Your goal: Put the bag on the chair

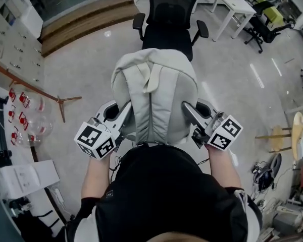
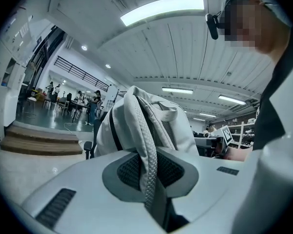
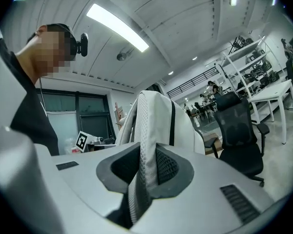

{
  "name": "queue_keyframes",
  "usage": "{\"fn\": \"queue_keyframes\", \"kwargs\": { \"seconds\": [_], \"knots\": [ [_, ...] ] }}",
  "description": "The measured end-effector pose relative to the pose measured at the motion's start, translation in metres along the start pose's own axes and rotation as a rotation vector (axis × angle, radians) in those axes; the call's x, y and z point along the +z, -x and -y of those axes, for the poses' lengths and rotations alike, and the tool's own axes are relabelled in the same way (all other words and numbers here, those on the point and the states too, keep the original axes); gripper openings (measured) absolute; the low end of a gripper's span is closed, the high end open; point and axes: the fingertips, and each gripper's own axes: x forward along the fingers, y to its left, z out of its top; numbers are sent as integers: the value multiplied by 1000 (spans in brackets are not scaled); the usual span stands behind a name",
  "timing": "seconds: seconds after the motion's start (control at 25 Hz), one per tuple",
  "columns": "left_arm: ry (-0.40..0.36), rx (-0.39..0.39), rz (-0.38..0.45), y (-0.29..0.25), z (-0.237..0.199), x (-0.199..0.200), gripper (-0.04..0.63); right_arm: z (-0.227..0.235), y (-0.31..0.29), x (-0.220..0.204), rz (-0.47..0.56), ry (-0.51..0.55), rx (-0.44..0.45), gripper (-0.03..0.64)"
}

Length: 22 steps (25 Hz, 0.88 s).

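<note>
Over on the left, the left gripper (image 1: 125, 112) is pinched fully shut on the left-hand strap (image 2: 146, 145), a pale grey woven shoulder band that runs straight down between its jaws. In the middle, the pale grey fabric backpack (image 1: 154, 92) hangs in the air on the person's side of the black mesh office chair (image 1: 169, 14), straps facing up, and its far end reaches over the chair's seat. It isn't resting on that seat yet, by the look of it. On the right, the right gripper (image 1: 190, 114) has clamped down on the right-hand strap (image 3: 146, 130), with the jaws a touch apart around a thicker fold of webbing.

Now the risks. Both grips hold only thin webbing, so a strap could slide through the pads if the load swings. The chair looks like it could swivel or roll, so a nudge from the bag might push it away. Letting go while the backpack sits short of the seat would tip it off the near edge onto the floor.

Relative to the fingers, the backpack's body lies beyond and between both pairs. Only the straps are in the jaws, and the body bulges up past the tips in both gripper views.
</note>
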Motion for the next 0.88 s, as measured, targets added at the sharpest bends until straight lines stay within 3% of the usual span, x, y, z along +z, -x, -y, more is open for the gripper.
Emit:
{"fn": "queue_keyframes", "kwargs": {
  "seconds": [0.28,0.6,0.88],
  "knots": [
    [3,58,43,22,-92,25,60,3,-103,9,-38,16,53,72],
    [25,138,33,36,-146,26,61,15,-166,0,-106,-31,111,71],
    [60,206,3,16,-194,23,60,55,-214,-2,-138,-65,170,71]
  ]
}}
